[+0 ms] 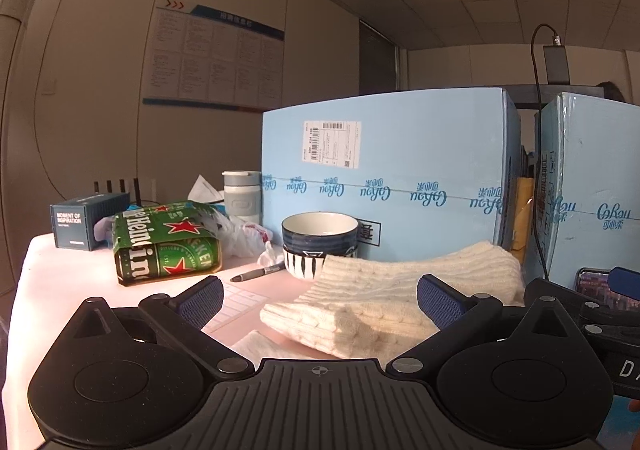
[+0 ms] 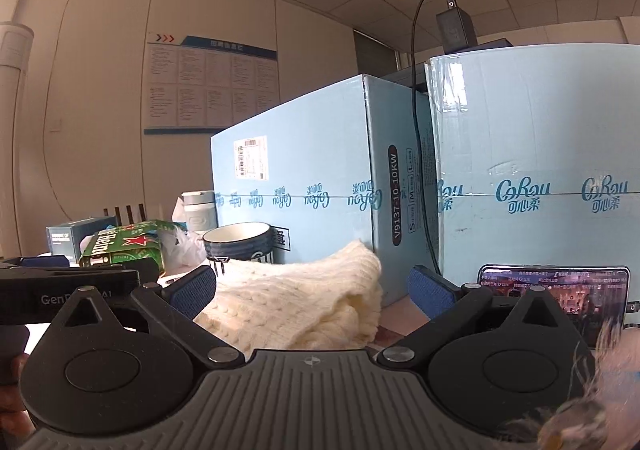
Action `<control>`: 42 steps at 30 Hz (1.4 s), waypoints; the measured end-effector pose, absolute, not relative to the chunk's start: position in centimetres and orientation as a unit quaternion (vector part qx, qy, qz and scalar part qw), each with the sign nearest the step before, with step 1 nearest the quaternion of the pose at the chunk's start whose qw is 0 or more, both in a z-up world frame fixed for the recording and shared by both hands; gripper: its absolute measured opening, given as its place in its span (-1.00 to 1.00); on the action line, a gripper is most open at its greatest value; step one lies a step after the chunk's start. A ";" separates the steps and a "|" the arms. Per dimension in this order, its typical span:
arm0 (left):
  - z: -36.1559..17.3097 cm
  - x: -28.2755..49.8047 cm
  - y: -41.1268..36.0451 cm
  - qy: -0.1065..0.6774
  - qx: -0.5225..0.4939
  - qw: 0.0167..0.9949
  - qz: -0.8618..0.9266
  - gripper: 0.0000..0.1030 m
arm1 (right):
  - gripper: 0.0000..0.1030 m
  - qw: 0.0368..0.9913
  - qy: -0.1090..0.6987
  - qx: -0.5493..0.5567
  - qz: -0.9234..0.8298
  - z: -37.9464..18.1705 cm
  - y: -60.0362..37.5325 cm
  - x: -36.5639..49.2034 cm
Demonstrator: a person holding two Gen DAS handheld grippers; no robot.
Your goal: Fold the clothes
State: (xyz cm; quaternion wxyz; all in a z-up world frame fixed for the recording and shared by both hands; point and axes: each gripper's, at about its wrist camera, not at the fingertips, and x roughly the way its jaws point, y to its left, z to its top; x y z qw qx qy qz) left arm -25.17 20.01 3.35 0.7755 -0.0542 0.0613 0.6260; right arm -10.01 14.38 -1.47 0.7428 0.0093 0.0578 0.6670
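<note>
Cream cable-knit sweater (image 1: 404, 290) lies folded in a thick bundle on the pale worktop (image 1: 72, 270), at lower centre of both views, just ahead of the two grippers. The left gripper (image 1: 318, 300) has its blue-padded fingers (image 1: 200, 302) spread wide, grasping nothing. The right gripper (image 2: 312, 290) is likewise released, its fingers (image 2: 430, 290) flanking the knit without pinching it. Behind the sweater stand stacked bowls (image 1: 318, 246) and a light blue carton (image 1: 400, 169); a green beer pack (image 1: 168, 246) and a pen (image 1: 258, 273) sit at centre left. A lit phone (image 2: 556, 290) leans at lower right.
</note>
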 end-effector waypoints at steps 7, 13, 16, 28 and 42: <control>3.3 -25.3 19.9 0.053 -0.056 0.783 0.617 1.00 | 1.00 0.745 0.052 0.012 0.665 -1.6 14.2 -10.2; 3.3 -25.7 19.8 0.043 -0.061 0.789 0.609 1.00 | 1.00 0.744 0.045 0.006 0.666 -1.6 14.2 -10.4; 3.2 -25.7 19.9 0.043 -0.065 0.792 0.606 1.00 | 1.00 0.744 0.044 0.005 0.667 -1.6 14.2 -10.5; 3.2 -26.1 20.0 0.037 -0.075 0.795 0.601 1.00 | 1.00 0.743 0.041 0.002 0.668 -1.7 14.2 -10.7; 3.2 -26.3 20.2 0.034 -0.082 0.798 0.596 1.00 | 1.00 0.743 0.043 -0.001 0.668 -1.7 14.3 -10.7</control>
